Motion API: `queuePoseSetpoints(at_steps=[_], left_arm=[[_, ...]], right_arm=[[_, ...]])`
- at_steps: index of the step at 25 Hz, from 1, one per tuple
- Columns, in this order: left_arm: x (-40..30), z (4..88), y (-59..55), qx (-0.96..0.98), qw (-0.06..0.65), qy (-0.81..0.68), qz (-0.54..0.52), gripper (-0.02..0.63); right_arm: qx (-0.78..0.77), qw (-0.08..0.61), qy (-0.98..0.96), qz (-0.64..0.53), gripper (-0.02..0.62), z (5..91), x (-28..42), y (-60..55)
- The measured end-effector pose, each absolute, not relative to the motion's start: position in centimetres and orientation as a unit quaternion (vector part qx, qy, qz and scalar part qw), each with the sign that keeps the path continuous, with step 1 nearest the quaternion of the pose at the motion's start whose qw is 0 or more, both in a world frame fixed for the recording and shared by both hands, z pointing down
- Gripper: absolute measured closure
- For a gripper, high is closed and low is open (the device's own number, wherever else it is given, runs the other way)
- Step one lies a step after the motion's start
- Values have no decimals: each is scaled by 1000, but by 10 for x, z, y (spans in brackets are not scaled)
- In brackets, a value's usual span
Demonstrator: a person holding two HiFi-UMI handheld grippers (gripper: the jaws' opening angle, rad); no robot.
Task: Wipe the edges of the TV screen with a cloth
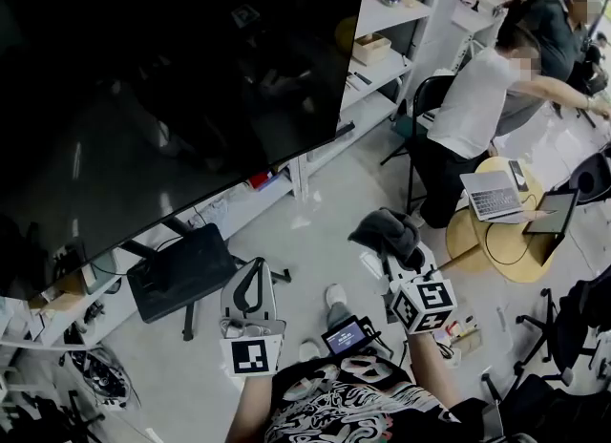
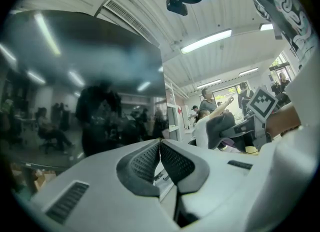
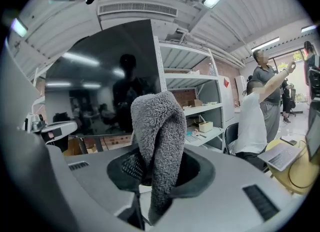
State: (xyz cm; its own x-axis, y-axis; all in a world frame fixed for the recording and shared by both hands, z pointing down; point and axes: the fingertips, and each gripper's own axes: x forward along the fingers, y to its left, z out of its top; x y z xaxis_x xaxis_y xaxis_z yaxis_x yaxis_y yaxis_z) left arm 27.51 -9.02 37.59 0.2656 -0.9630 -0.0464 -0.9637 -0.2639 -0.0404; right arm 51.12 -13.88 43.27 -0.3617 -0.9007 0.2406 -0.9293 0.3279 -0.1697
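Cloth [image 3: 159, 136], grey and fluffy, is clamped in the right gripper [image 3: 157, 172], folded over and sticking up out of the jaws. Left gripper [image 2: 160, 152] has its jaws pressed together with nothing between them. Both grippers sit low, below the bottom edge of the TV screen [image 1: 172, 78], and the cloth is well apart from it and touches no edge in any view. Judgement: cloth is picked up and ready, wiping itself is not under way, and all edges look left to do. The dark frame shows no sign of clean or dirty. Likely next need is lifting the cloth to an edge.
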Motion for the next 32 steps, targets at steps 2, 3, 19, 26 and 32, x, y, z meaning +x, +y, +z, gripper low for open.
queuePoseSetpoints(at_steps=[2, 3, 19, 26, 32], left_arm=[[286, 376, -119, -796, 28, 605, 4, 588], [290, 376, -133, -796, 27, 605, 2, 588], [337, 398, -261, -767, 27, 639, -53, 588], [328, 407, -287, -761, 22, 647, -50, 588], [320, 417, -285, -759, 14, 648, -55, 588]], right_arm=[[557, 58, -817, 139, 459, 434, 516, -170], [553, 62, -819, 139, 459, 435, 517, -185], [459, 108, -867, 163, 459, 475, 514, -349], [454, 132, -867, 156, 459, 485, 503, -382], [478, 174, -845, 167, 459, 512, 504, -396]])
